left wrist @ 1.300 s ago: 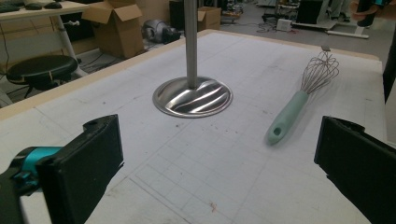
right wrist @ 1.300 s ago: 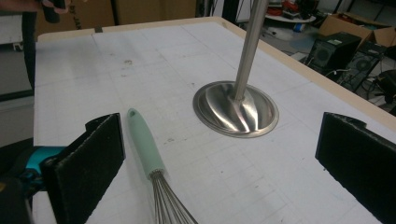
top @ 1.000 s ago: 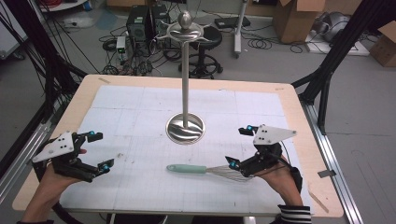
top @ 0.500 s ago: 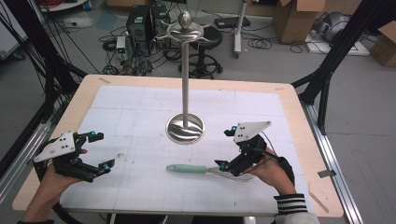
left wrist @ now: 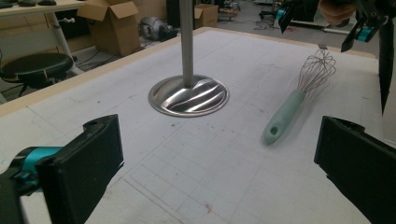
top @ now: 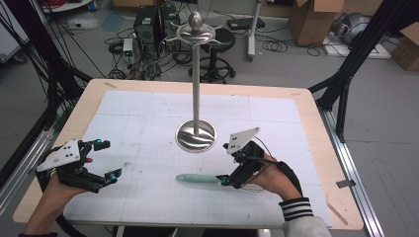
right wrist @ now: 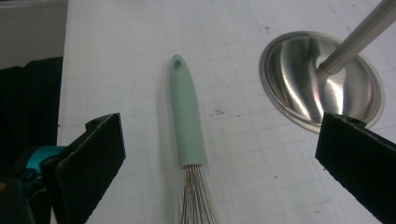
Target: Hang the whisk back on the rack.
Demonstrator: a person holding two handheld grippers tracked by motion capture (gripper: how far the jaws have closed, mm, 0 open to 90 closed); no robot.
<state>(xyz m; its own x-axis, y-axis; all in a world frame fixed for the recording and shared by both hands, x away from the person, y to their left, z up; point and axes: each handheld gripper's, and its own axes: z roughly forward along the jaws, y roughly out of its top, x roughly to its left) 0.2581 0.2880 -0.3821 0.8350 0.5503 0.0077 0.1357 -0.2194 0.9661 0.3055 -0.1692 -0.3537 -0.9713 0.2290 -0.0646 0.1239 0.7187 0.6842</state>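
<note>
On the table (top: 306, 106) there is one whisk (top: 200, 178) and one metal stand (top: 196, 84), and two grippers are held above it, one in each hand. The whisk lies flat on the white mat (top: 148, 118), with its one pale green handle (right wrist: 186, 116) pointing to the person's left and its wire head under the right gripper (top: 227, 164). The right gripper hangs directly over the whisk, near the place where the handle meets the wires, and its two jaws are spread wide, one on each side of the handle, without touching it. The left gripper (top: 106, 159) is well apart from the whisk, over the left part of the mat, and its two jaws are also spread wide with nothing between them. The stand has one round shiny base (left wrist: 188, 95) and one upright pole, and the base sits just beyond the whisk, near it but not touching.
</note>
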